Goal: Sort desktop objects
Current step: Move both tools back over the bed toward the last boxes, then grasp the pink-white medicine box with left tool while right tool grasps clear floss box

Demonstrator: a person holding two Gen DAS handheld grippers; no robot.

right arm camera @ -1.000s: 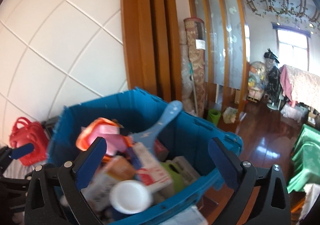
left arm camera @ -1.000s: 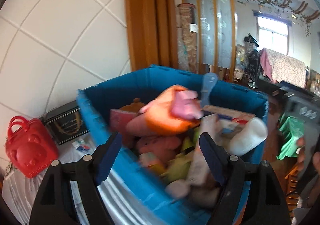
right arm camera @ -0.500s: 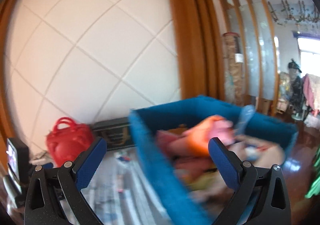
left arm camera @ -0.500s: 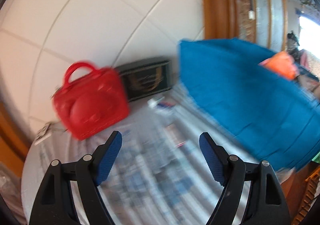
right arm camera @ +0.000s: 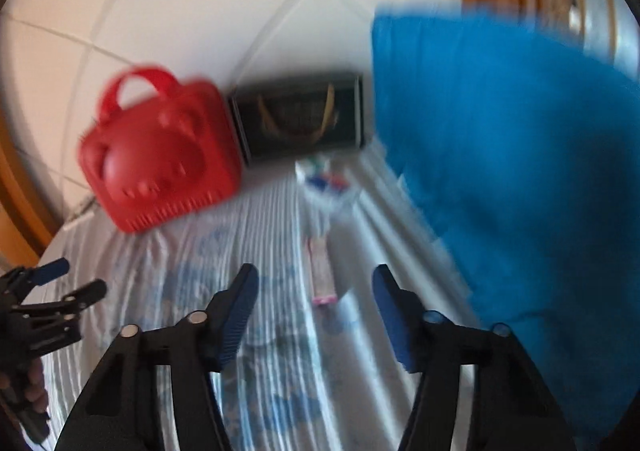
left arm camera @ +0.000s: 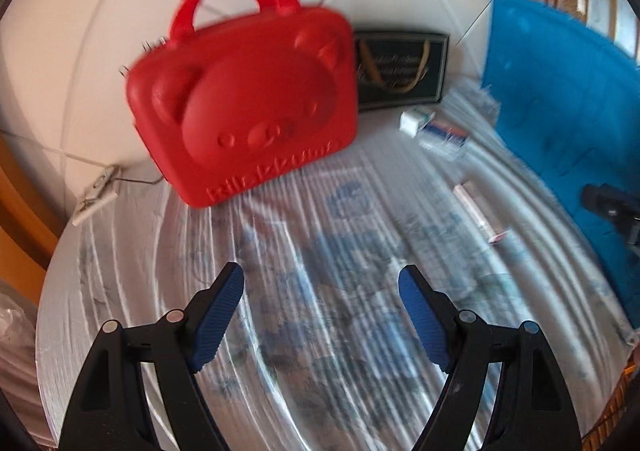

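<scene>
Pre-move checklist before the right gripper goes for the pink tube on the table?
1. Right gripper empty, its fingers just closing partway: ok.
2. Left gripper open, empty: ok.
3. Pink tube flat on the table, ahead of the right fingers: ok.
4. Tube clear of the blue bin: ok.
5. Red case out of the path: ok.
6. Image sharp enough to aim: not ok, blurred.

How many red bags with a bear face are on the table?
1. The red plastic bear-face case with a handle stands at the back of the table by the white wall, left of the black box. The blue bin could hide other things.
</scene>
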